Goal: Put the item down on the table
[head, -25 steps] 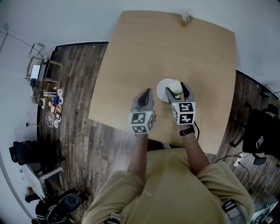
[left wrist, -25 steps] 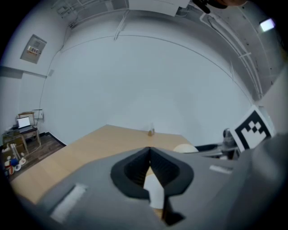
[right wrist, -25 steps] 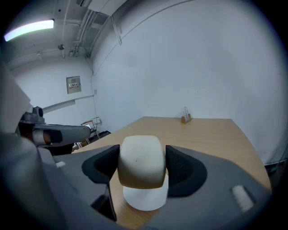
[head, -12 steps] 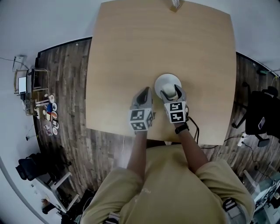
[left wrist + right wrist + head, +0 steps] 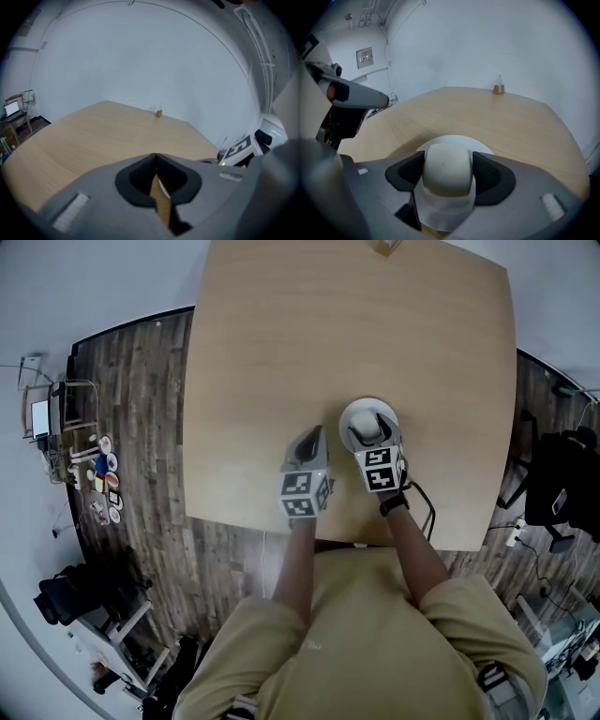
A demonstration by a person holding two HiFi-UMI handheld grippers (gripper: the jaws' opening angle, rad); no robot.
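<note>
A cream rounded item (image 5: 445, 165) sits between the dark pads (image 5: 490, 174) of my right gripper (image 5: 446, 172), which is shut on it. It is held just over a round white plate (image 5: 457, 140) on the wooden table (image 5: 497, 122); whether it touches the plate I cannot tell. In the head view the right gripper (image 5: 371, 435) reaches over the plate (image 5: 354, 414) with the item (image 5: 369, 428) in its jaws. My left gripper (image 5: 308, 441) hovers just left of the plate, shut and empty, its jaws meeting at the tip (image 5: 155, 158).
A small brown holder (image 5: 498, 88) stands at the table's far edge, also seen as the holder (image 5: 386, 246) in the head view. The table's near edge (image 5: 281, 526) runs just under both grippers. Wood floor, shelves and a black chair (image 5: 562, 484) surround the table.
The right gripper has kept hold of the item and come further over the middle of the plate. The left gripper has stayed beside it. The head camera has shifted.
</note>
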